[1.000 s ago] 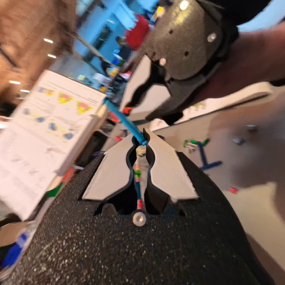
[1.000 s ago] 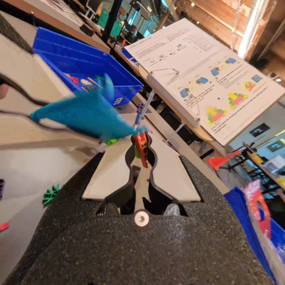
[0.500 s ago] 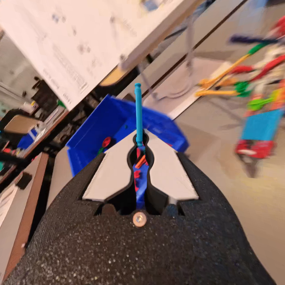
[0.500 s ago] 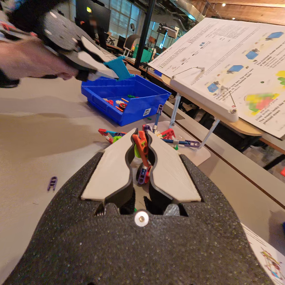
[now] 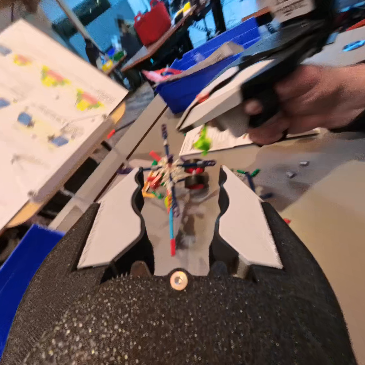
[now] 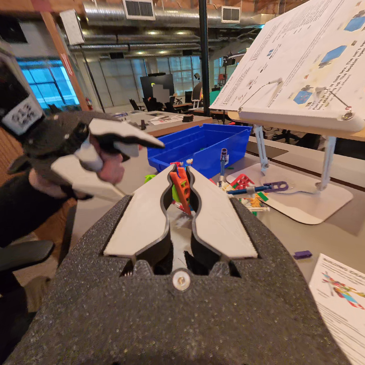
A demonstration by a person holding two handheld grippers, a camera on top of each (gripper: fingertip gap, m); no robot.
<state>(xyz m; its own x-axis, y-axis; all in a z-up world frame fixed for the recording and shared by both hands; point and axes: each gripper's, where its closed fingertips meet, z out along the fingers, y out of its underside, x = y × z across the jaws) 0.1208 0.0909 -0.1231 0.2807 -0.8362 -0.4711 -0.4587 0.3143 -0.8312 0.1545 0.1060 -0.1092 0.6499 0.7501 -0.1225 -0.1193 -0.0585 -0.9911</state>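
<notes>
My left gripper (image 5: 180, 171) is open and empty, its jaws spread wide. A colourful rod-and-connector toy model (image 5: 167, 173) stands on the grey table just beyond its tips. A blurred teal rod with a red end (image 5: 171, 223) shows between its jaws; I cannot tell what it rests on. My right gripper (image 6: 180, 169) is shut on an orange connector piece (image 6: 181, 189), with a green part (image 6: 174, 194) behind it. It also shows in the left wrist view (image 5: 207, 110), hand-held above the model. The left gripper (image 6: 118, 150) appears at the left of the right wrist view.
A blue bin (image 6: 197, 146) with loose parts stands behind the model (image 6: 246, 189). An instruction board (image 6: 296, 69) on a white stand (image 6: 296, 201) fills the right. A purple piece (image 6: 302, 254) and a printed sheet (image 6: 339, 306) lie at the near right. Another blue bin (image 5: 187, 87) stands farther back.
My left gripper was shut on a teal piece; now it is open and empty, swung back toward the model. My right gripper still holds the orange connector, lower over the table.
</notes>
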